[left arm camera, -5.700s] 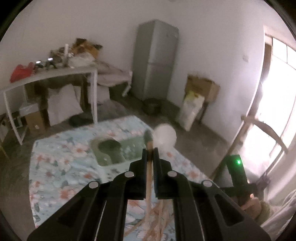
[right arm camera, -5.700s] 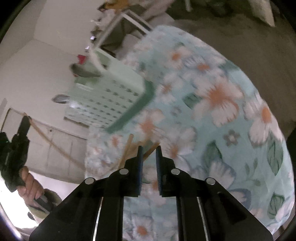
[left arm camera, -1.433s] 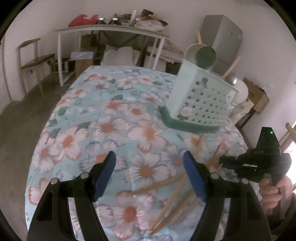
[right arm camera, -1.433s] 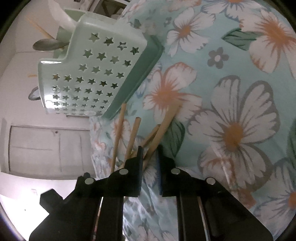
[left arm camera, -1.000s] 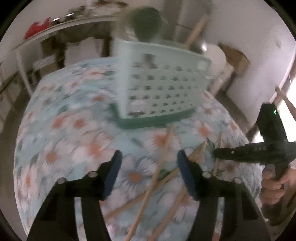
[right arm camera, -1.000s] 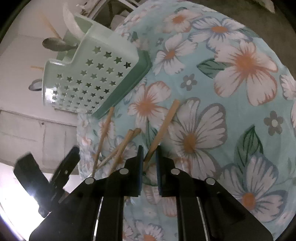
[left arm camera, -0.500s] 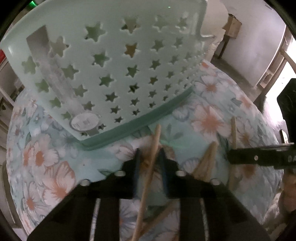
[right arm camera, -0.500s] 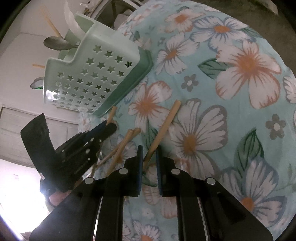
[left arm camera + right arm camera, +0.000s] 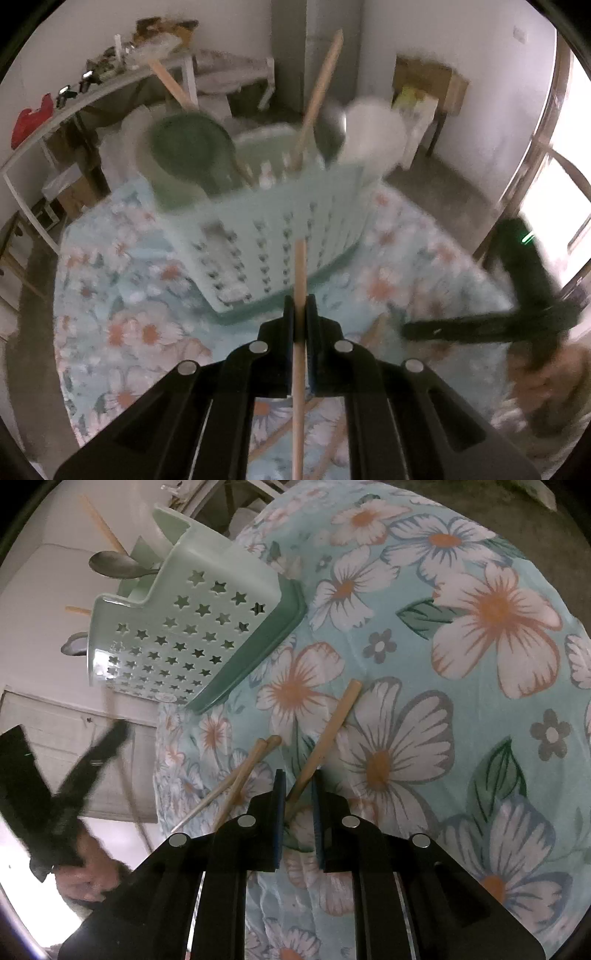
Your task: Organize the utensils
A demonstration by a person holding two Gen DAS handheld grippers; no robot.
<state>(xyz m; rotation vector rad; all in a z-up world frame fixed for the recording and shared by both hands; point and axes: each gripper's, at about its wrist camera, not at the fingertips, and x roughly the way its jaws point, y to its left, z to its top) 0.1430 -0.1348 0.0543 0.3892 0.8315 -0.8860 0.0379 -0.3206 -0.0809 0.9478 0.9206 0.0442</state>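
Note:
My left gripper [image 9: 300,306] is shut on a wooden chopstick [image 9: 299,280] and holds it up in front of the mint-green star-holed utensil caddy [image 9: 280,221]. The caddy holds a green ladle [image 9: 188,147], a metal spoon [image 9: 328,133] and wooden sticks. In the right wrist view, my right gripper [image 9: 297,786] stands low over the floral cloth with its jaws narrowly apart around the end of a thick wooden chopstick [image 9: 328,731] that lies on the cloth. A few more chopsticks [image 9: 243,771] lie just left of it. The caddy [image 9: 184,627] stands beyond.
The floral tablecloth [image 9: 480,664] covers the table, whose edge curves off at the right. The left gripper [image 9: 66,794] shows blurred at the left of the right wrist view. A white shelf table [image 9: 92,96], a fridge and boxes stand behind.
My left gripper has lifted away from the cloth with the chopstick shut in its jaws, and the caddy is now farther off. My right gripper has hardly moved.

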